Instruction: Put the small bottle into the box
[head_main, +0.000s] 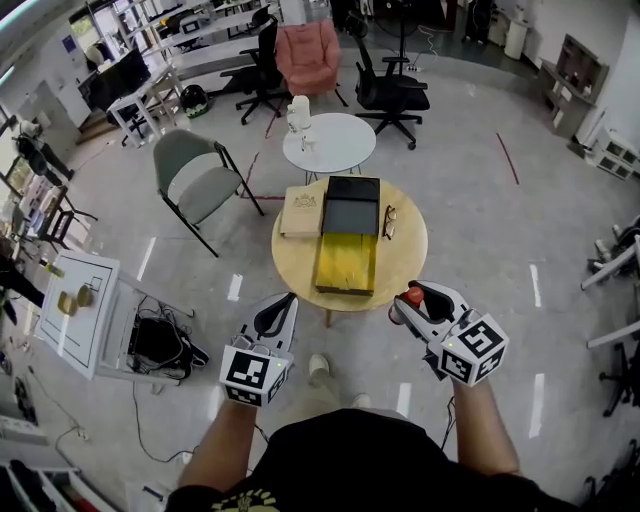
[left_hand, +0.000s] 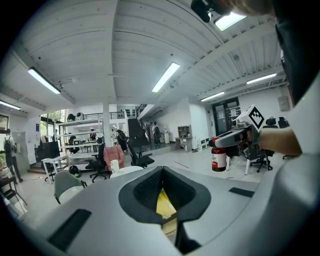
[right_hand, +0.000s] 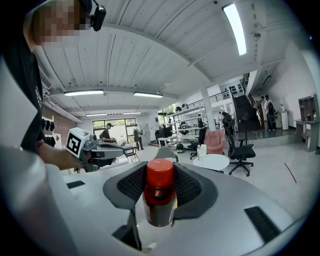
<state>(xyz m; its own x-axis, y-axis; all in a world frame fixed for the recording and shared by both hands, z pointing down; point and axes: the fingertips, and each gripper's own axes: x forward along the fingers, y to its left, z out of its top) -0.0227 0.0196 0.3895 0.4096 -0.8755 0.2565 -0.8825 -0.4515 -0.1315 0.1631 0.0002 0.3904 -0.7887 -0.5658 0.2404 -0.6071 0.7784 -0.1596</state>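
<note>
head view: round wooden bench (head_main: 404, 262) stands just ahead of the person, with the box (head_main: 346, 262) lying open in its middle. the box's yellow inside faces up and its dark lid is folded away on the far side. that leaves a clear way in from above. a pair of glasses (head_main: 388, 222) lies beside the box on the right. the right hand-held gripper (head_main: 410, 302) hangs at the near edge of the bench, short of the box, and carries the small bottle (head_main: 414, 294) by its body, red cap on top. the left hand-held gripper (head_main: 283, 308) is held low over the floor on the other side, apart from the box, probably to stay out of the way.

left gripper view: the left jaws are pressed together with nothing between them. past their tips a strip of the yellow box (left_hand: 164, 202) shows. off to the right the other gripper holds the small bottle (left_hand: 218, 159) upright in the air.

right gripper view: the right jaws are closed on the small bottle (right_hand: 159, 196), their ribbed pads (right_hand: 187, 185) pinching its dark body below the red cap. the bottle stands upright between them, a hold that should let it go down base first. the bottle is not yet in the box. judging by this, the carry forward and the lowering are what remain.
</note>
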